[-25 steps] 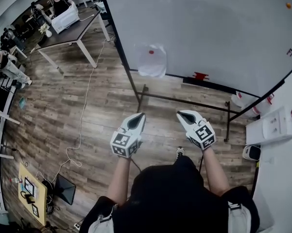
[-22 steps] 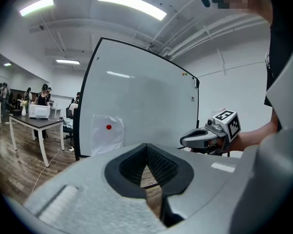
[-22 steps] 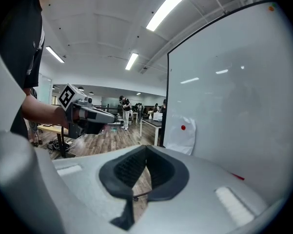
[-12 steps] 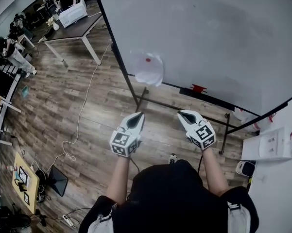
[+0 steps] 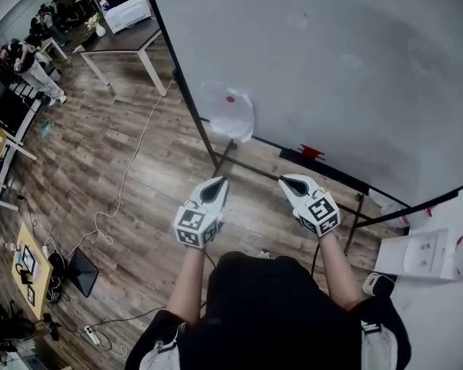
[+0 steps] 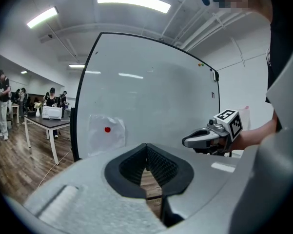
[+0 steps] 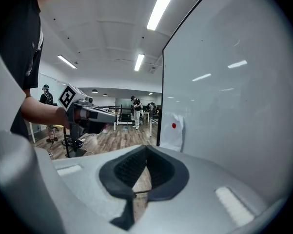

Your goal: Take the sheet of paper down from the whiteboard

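The whiteboard (image 5: 331,68) on its stand fills the far right of the scene. The sheet of paper (image 5: 227,112) hangs at its lower left corner, held by a red dot (image 5: 230,99) near the top edge, probably a magnet. The sheet looks thin, light and limp, and likely to crease or tear. A free lower corner seems the best place to pinch it. The left hand-held gripper (image 5: 213,191) and right hand-held gripper (image 5: 293,183) are near, well short of the board, jaws pressed together on nothing.
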{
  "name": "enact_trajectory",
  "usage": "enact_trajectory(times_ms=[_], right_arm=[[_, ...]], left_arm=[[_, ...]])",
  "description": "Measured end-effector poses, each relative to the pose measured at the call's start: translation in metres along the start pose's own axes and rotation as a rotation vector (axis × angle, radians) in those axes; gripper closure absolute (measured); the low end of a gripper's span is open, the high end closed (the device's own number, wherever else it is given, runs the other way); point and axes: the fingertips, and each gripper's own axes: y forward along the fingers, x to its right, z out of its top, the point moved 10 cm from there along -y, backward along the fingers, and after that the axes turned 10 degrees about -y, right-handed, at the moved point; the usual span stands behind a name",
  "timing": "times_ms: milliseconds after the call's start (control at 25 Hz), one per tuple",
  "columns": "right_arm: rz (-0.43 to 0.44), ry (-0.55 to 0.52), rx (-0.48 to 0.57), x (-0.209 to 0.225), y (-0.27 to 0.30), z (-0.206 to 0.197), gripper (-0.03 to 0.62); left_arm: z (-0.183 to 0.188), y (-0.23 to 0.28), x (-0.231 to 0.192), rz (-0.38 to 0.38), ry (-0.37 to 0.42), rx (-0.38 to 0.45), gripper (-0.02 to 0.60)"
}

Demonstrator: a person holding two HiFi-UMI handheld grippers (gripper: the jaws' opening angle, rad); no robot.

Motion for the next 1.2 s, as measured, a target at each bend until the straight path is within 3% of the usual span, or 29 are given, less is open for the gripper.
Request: enact_trajectory(times_ms=[400, 1200], right_arm=[[0.034, 0.01, 0.004, 0.035, 0.029, -0.005, 0.591], [-0.06, -0.059, -0.081, 0.116, 0.144, 0.02, 0.591]], left_arm=[[0.007, 0.029, -0.02, 0.041, -0.012, -0.005, 0.571], [0.045, 0.124, -0.15, -0.049, -0.066, -0.01, 0.571]])
